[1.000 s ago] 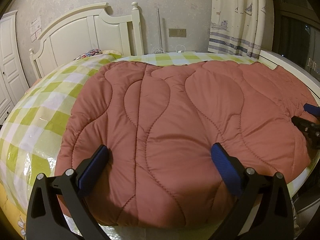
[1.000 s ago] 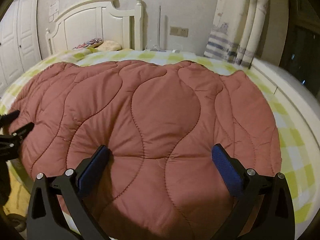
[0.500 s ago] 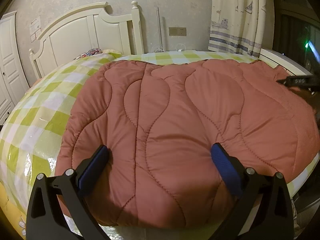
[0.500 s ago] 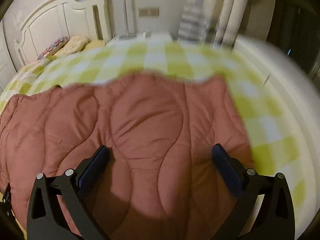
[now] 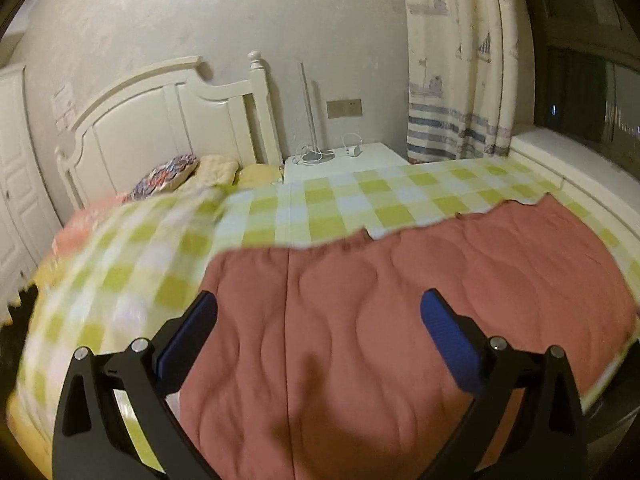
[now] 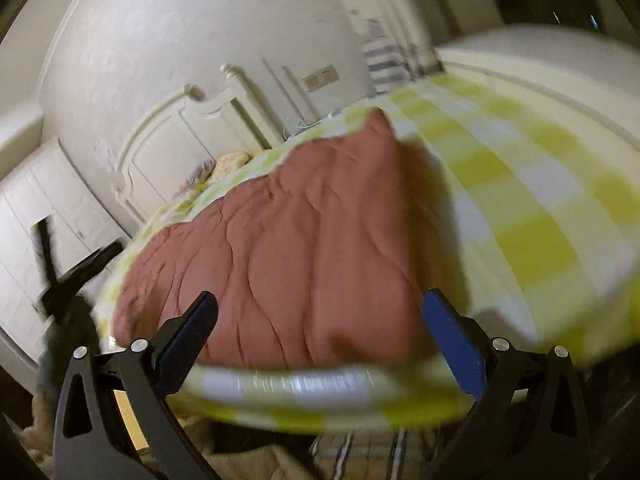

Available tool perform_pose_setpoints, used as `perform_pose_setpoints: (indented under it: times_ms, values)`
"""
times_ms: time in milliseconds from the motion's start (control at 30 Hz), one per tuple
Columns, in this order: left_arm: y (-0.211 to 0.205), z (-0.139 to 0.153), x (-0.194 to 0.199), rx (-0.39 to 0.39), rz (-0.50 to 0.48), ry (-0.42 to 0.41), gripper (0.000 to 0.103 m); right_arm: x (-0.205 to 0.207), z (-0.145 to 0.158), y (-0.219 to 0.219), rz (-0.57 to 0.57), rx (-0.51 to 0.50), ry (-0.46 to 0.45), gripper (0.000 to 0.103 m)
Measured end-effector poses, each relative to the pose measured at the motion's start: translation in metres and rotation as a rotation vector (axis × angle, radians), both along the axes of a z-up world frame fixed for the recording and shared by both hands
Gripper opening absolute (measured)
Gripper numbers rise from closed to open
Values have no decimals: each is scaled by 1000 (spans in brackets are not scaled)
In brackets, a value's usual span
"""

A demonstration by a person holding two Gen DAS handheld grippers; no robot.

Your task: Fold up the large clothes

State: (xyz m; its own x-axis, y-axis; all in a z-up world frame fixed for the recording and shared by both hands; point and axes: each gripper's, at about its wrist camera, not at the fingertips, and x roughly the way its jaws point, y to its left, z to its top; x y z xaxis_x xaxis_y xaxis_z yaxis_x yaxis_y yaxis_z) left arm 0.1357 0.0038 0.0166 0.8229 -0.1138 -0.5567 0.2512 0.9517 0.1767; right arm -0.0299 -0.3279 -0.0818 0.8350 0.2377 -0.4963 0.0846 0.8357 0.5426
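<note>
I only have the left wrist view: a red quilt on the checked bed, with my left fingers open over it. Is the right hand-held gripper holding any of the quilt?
Observer: No. The right hand-held gripper is open, with nothing between its fingers.
Operator: Where is it relative to the bed?
Observer: At the bed's near edge. A strip of checked sheet runs across between its fingers, and the quilt starts just beyond that.
Operator: Is anything under that edge?
Observer: Some striped fabric shows below it, but it is too blurred to identify.
</note>
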Motion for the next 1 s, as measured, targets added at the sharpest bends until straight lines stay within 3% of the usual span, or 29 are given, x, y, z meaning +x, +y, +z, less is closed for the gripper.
perform_pose_setpoints:
  times_ms: [100, 167, 233, 300, 467, 633, 733, 833, 900, 933, 1000]
  values:
    - [-15, -13, 57, 90, 51, 44, 101, -17, -17, -9, 6, 93, 8, 94]
    - [-14, -37, 99, 116, 89, 136, 101, -19, -24, -10, 23, 121, 4, 93]
    - [-7, -73, 127, 104, 103, 267, 101, -14, -27, -7, 41, 157, 8, 91]
    - [0, -86, 138, 46, 104, 314, 101, -6, -31, 1, 83, 217, 7, 91]
    - [-4, -86, 135, 95, 119, 279, 101, 18, -36, 13, 120, 241, 24, 91]
    - [-1, -88, 135, 81, 120, 283, 101, 50, -29, 35, 76, 176, 59, 91]
    - [-6, -89, 135, 90, 123, 276, 101, 71, -25, 40, -32, 179, 85, 94]
    - [-9, -89, 133, 107, 130, 260, 101, 99, -26, 34, -138, 267, 98, 95]
    - [-11, -89, 132, 114, 138, 252, 101, 112, -25, 31, -190, 269, 94, 94]
    - [-10, -89, 133, 113, 144, 250, 101, 118, -25, 32, -197, 265, 83, 91]
    - [-8, -88, 134, 106, 167, 250, 101, 125, -25, 32, -196, 250, 56, 51]
